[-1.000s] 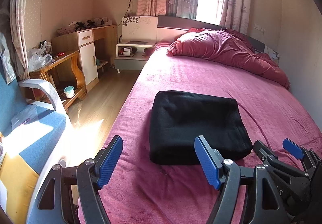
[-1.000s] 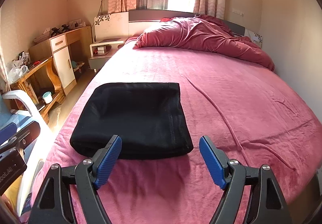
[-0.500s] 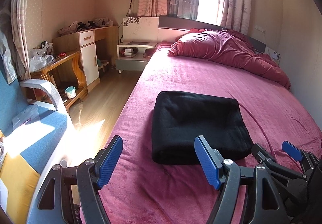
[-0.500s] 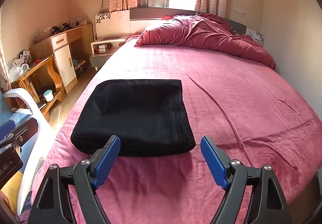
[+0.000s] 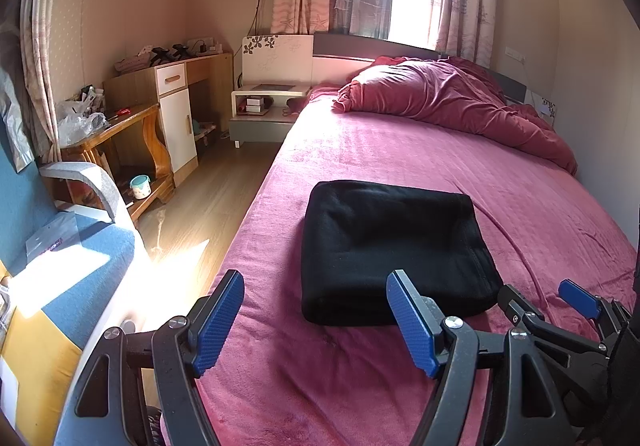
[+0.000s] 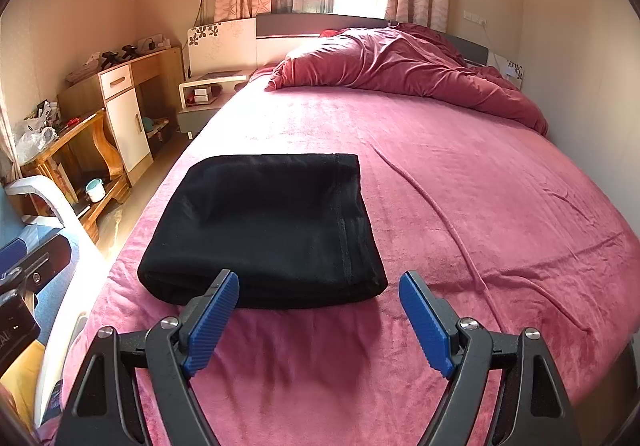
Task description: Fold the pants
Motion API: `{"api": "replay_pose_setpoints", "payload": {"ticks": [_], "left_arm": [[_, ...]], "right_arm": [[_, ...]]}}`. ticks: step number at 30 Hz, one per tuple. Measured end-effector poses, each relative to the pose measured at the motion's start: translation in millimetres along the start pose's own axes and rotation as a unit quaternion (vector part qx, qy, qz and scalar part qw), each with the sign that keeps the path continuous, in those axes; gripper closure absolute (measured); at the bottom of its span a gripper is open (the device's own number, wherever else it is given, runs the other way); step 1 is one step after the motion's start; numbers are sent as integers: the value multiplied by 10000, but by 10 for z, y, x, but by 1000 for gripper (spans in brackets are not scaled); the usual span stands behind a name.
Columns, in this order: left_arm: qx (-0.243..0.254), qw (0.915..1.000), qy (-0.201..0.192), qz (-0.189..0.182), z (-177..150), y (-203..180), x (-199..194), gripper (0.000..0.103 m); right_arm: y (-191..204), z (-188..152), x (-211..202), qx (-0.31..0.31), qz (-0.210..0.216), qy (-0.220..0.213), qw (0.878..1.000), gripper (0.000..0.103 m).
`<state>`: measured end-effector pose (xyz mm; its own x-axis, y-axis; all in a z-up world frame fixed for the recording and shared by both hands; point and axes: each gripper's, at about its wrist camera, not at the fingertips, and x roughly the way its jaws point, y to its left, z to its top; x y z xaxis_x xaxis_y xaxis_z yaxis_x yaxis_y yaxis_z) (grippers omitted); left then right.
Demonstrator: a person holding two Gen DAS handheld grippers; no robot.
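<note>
The pants (image 6: pixel 264 226) lie folded into a black rectangular stack on the bed (image 6: pixel 480 205), near its left edge and toward the foot. The stack's near edge sits just beyond both sets of fingers. Bare pink cover extends well to the right of the stack and up to the head end.

The left gripper (image 5: pixel 316 320) hangs above the cover with its fingers (image 5: pixel 218 316) spread wide and nothing between them. The right gripper (image 6: pixel 320 320) stands likewise: fingers wide apart, empty, clear of the pants.

A crumpled quilt (image 6: pixel 400 65) occupies the head of the bed, well apart from the stack. A wall closes off the far right side. Left of the bed, a strip of wood floor (image 5: pixel 200 205) runs past a nightstand (image 5: pixel 264 109), a cabinet (image 5: pixel 172 117) and a cluttered wooden bench (image 5: pixel 116 133). A blue chair (image 5: pixel 60 254) stands near the bed's left corner.
</note>
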<state>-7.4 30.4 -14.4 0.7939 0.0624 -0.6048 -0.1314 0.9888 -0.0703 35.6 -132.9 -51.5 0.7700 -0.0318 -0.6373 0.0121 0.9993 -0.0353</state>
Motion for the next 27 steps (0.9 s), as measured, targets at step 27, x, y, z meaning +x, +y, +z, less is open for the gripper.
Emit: {"api": "replay_pose_setpoints", "payload": {"ticks": [27], "left_arm": [[186,9995,32,-235,50,1,82,37]], "right_arm": [[-109,-133,206,97,-102,280,9995,20]]}}
